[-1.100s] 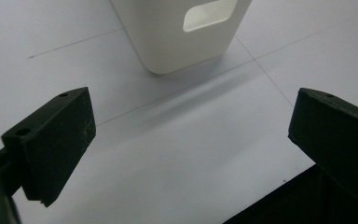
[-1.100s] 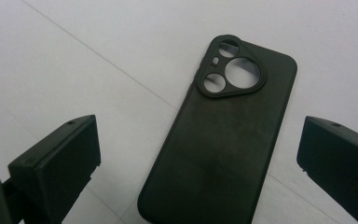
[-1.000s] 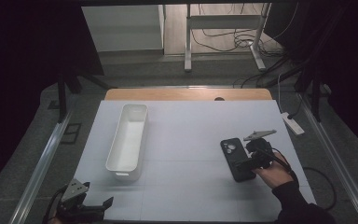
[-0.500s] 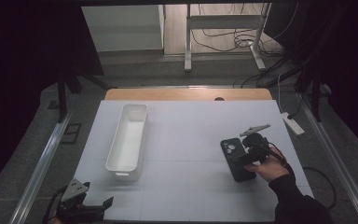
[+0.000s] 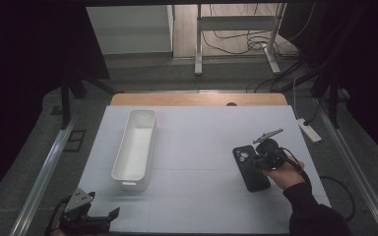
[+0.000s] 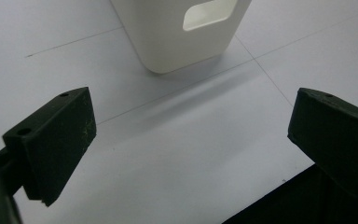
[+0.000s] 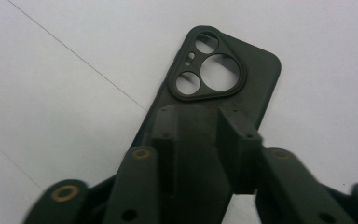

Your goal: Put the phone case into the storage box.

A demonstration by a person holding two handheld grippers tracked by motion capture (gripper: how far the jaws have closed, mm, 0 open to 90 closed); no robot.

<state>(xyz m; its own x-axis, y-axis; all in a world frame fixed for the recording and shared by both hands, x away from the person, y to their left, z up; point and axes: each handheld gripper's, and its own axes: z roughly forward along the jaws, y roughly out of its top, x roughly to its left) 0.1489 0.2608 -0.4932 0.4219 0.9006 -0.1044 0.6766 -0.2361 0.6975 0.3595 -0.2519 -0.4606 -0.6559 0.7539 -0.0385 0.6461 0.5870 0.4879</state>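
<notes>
Black phone case (image 7: pixel 214 116) lies flat, back side up, camera cut-outs at the far end, on the right part of the white table cover (image 5: pixel 202 147); in the high view the same case (image 5: pixel 250 168) sits well apart from the white tray (image 5: pixel 135 147).

Right gripper (image 7: pixel 204 140): jaws have just been closing and now stand narrow across the case near its middle, one finger at each long edge. Pads look to be touching the edges, case not yet lifted. Judged a grasp in progress.

To do it well: keep the fingers square to the long edges, low enough to catch the thin soft rim. The case is flexible, so a hard squeeze could bow it or pop it out; close only until firm, then lift straight up and check it hangs level before carrying.

Left gripper (image 6: pixel 191 154): jaws wide apart, nothing between them, low over the table's near edge with the tray end (image 6: pixel 182 32) just ahead.

Against the earlier frames: the right hand (image 5: pixel 285 172) has shifted slightly toward the case and its jaws have narrowed onto it; case, tray and left gripper lie as before.
</notes>
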